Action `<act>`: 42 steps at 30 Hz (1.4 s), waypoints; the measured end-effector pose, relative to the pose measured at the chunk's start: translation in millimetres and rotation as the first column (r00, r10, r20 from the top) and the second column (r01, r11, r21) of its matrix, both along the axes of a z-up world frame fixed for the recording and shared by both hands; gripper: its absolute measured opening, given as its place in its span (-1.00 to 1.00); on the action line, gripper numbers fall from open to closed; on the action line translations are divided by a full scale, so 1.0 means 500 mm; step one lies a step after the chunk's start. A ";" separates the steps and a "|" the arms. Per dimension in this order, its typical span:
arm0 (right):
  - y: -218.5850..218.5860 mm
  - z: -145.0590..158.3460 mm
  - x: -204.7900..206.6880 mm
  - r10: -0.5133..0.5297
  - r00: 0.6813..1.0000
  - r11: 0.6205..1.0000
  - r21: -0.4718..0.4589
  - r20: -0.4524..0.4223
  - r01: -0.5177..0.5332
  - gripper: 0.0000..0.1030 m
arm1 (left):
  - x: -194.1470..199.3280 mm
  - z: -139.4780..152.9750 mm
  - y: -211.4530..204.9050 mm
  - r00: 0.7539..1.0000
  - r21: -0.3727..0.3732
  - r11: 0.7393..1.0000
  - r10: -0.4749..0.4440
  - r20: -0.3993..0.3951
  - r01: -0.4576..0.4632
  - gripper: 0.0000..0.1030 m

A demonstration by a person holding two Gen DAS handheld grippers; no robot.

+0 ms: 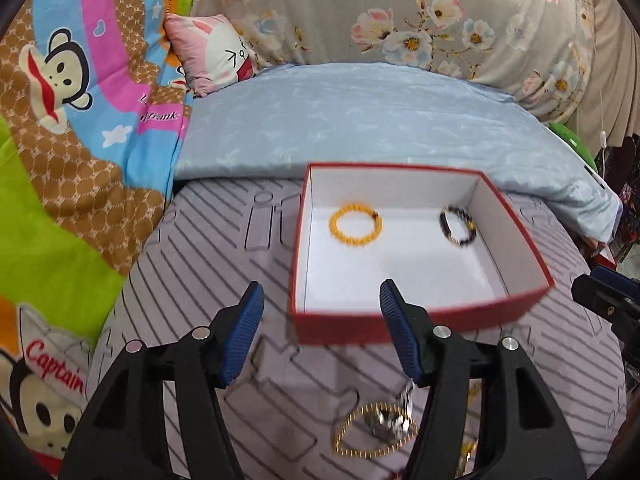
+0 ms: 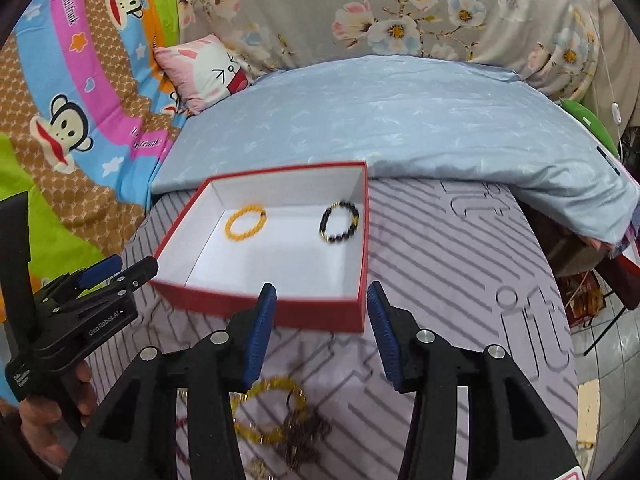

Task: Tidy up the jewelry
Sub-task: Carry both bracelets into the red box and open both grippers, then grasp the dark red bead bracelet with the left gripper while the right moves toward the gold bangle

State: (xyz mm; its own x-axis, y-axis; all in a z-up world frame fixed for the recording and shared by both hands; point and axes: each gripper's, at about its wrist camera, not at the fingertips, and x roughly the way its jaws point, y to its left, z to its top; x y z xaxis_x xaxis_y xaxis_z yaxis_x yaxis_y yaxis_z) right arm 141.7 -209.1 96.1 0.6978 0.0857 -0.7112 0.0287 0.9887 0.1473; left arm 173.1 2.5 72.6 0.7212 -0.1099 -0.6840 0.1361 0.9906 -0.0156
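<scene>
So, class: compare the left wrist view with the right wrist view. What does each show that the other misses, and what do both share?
Only the left wrist view shows a thin gold chain loop with a silvery piece on the striped cover.

Only the right wrist view shows a yellow bead bracelet beside a dark tangled piece, and the holder's hand.

Both show the red box holding a yellow bracelet and a dark bracelet, with both claws open.

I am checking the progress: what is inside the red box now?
Inside the red box lie two bracelets, apart: a yellow bead bracelet and a dark bead bracelet. The floor just behind the near wall is hidden.
</scene>
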 end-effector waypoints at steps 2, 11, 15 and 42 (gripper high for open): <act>0.008 -0.008 -0.031 0.002 1.000 1.000 0.000 -0.010 -0.002 -0.10 | -0.025 -0.008 0.003 1.000 0.001 1.000 0.003 -0.011 -0.003 0.11; 0.032 -0.063 -0.137 0.010 0.997 1.000 0.013 -0.071 -0.009 -0.15 | -0.119 -0.051 0.025 0.997 -0.018 1.000 0.018 -0.073 -0.019 0.11; 0.041 -0.082 -0.168 0.020 0.995 1.000 0.017 -0.095 -0.018 -0.15 | -0.156 -0.074 0.032 0.995 -0.020 1.000 0.017 -0.103 -0.019 0.11; 0.067 -0.146 -0.226 0.032 0.987 0.999 0.044 -0.158 -0.025 -0.25 | -0.210 -0.148 -0.006 0.984 -0.038 0.998 -0.048 -0.174 0.042 -0.85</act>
State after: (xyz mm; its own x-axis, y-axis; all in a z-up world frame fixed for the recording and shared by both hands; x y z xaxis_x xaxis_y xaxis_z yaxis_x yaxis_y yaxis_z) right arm 29.0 -175.8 23.0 0.5731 0.1360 -0.8081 0.0271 0.9825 0.1845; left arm 67.8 -0.4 -1.4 0.5850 -0.1645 -0.7942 0.1727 0.9820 -0.0762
